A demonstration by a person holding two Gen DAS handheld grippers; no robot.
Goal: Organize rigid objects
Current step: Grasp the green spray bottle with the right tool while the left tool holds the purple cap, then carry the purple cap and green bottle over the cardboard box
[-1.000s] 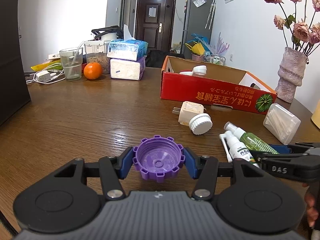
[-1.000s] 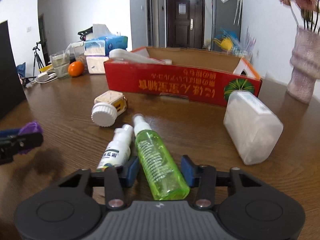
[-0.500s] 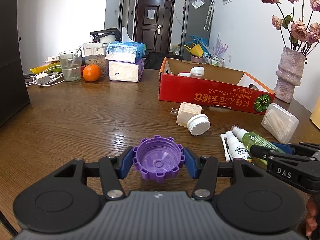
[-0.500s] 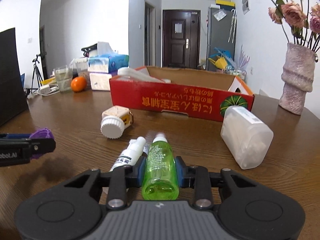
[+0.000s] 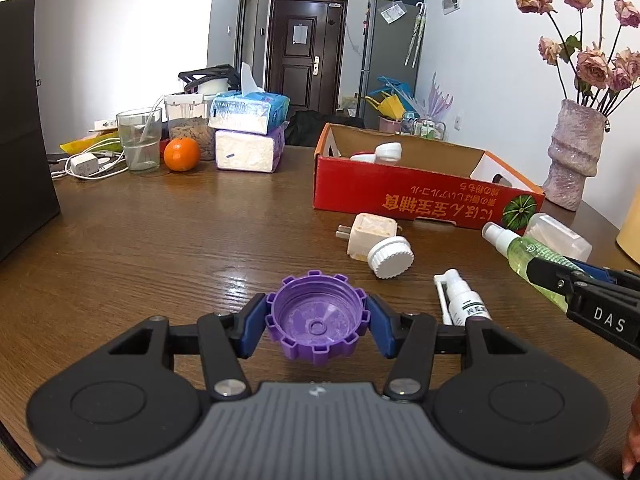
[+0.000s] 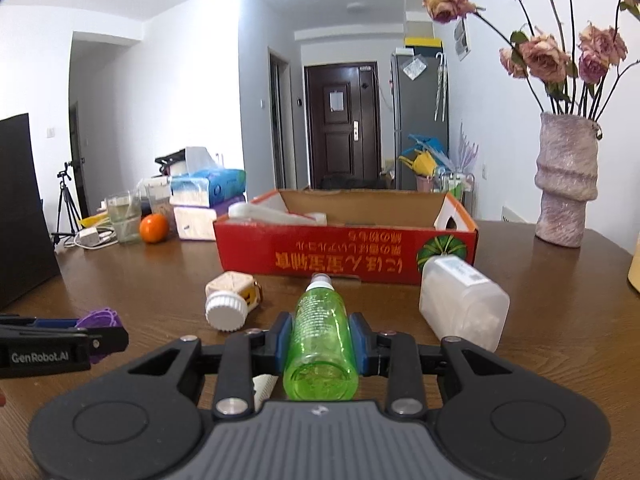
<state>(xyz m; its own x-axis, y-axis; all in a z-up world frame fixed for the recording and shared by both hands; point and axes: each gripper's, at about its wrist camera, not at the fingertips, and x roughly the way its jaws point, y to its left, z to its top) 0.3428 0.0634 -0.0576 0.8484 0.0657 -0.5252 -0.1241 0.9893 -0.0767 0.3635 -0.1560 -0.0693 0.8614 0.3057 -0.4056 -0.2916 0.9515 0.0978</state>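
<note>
Holding the green spray bottle well meant keeping the squeeze firm and even, because the bottle was round and smooth and could slip or roll between the pads. The right gripper pinched it tight around its middle, with the nozzle pointing away toward the red cardboard box. The bottle looked lifted off the wooden table and tipped a little nose-down. A good next move, I think, would be to carry it over the front wall of the box and lower it gently inside — not drop it, since a white thing already lay in there. The left gripper was low over the table and pointed gently downward, its two blue pads pressed on the sides of a purple cap with its open side up. Other things waited on the table: a small white spray bottle just beside the left gripper, a cream plug touching a white lid, and a clear plastic container near the box.
</note>
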